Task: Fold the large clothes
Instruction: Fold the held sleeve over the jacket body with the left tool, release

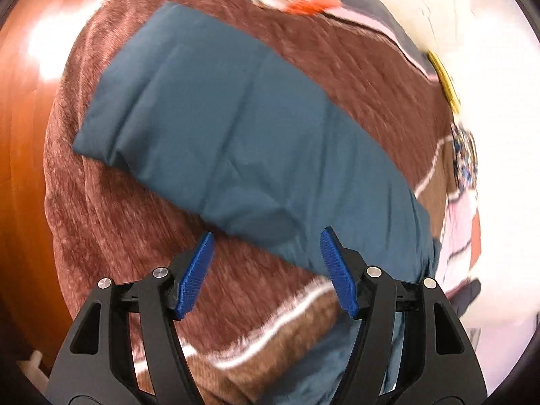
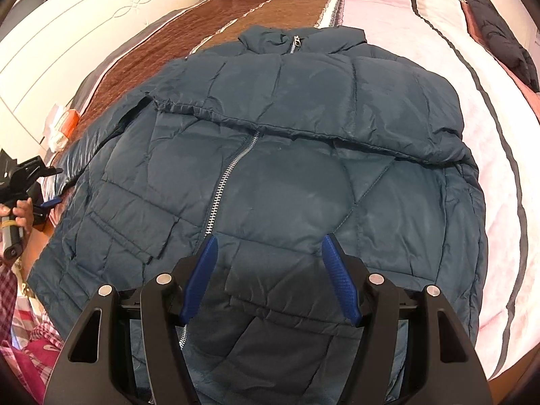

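- A dark teal quilted puffer jacket (image 2: 290, 168) lay front-up on the bed (image 2: 438, 50), collar at the far end, its silver zipper (image 2: 219, 189) closed along the middle.
- One sleeve was folded across the chest; the other teal sleeve (image 1: 216, 128) stretched out flat over the brown fuzzy blanket (image 1: 111, 222).
- The left claw (image 1: 266, 270) hung over the sleeve's near edge, its blue ribbed fingers (image 1: 195, 276) apart and gripping nothing.
- The right claw (image 2: 268, 276) hovered above the jacket's lower front, fingers spread wide, also empty.
- In the right wrist view, the left claw appeared at the jacket's side, held in a hand (image 2: 18, 214).
- A black garment (image 2: 499, 33) lay well apart on the pink striped quilt.
- Glossy orange-brown wood (image 1: 23, 135) bordered the blanket.
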`<act>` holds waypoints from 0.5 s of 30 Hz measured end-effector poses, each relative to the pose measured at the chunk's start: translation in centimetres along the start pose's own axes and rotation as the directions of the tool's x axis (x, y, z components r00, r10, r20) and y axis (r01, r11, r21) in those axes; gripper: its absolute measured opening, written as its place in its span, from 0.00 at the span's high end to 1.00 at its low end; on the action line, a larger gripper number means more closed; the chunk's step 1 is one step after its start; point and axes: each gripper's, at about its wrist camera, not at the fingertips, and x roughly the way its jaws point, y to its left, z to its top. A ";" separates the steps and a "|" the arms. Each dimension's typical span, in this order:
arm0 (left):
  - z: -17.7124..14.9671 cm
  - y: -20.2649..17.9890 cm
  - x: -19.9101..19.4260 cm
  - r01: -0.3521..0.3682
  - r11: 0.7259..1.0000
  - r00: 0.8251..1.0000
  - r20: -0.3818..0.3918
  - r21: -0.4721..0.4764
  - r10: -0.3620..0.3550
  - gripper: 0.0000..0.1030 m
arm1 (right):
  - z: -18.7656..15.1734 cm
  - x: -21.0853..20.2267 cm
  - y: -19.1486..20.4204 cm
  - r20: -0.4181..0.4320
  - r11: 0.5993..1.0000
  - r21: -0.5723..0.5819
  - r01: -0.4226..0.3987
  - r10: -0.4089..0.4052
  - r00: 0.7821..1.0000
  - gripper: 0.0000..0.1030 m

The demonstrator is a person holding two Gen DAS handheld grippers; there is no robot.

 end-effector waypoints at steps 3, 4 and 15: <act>1.2 0.7 0.7 -0.001 1.000 1.000 0.029 -0.026 0.002 0.38 | 0.0 0.0 0.0 -0.003 1.000 0.005 0.007 -0.007 1.000 0.38; 1.6 0.9 0.9 -0.013 0.999 0.999 0.033 -0.030 0.014 0.52 | 0.0 0.0 0.0 -0.003 1.000 0.007 0.008 -0.008 1.000 0.38; 1.4 -8.7 -5.8 -0.114 0.933 0.941 0.339 0.341 -0.009 0.98 | 0.0 -0.1 -1.2 0.007 0.999 0.048 0.004 -0.004 1.000 0.38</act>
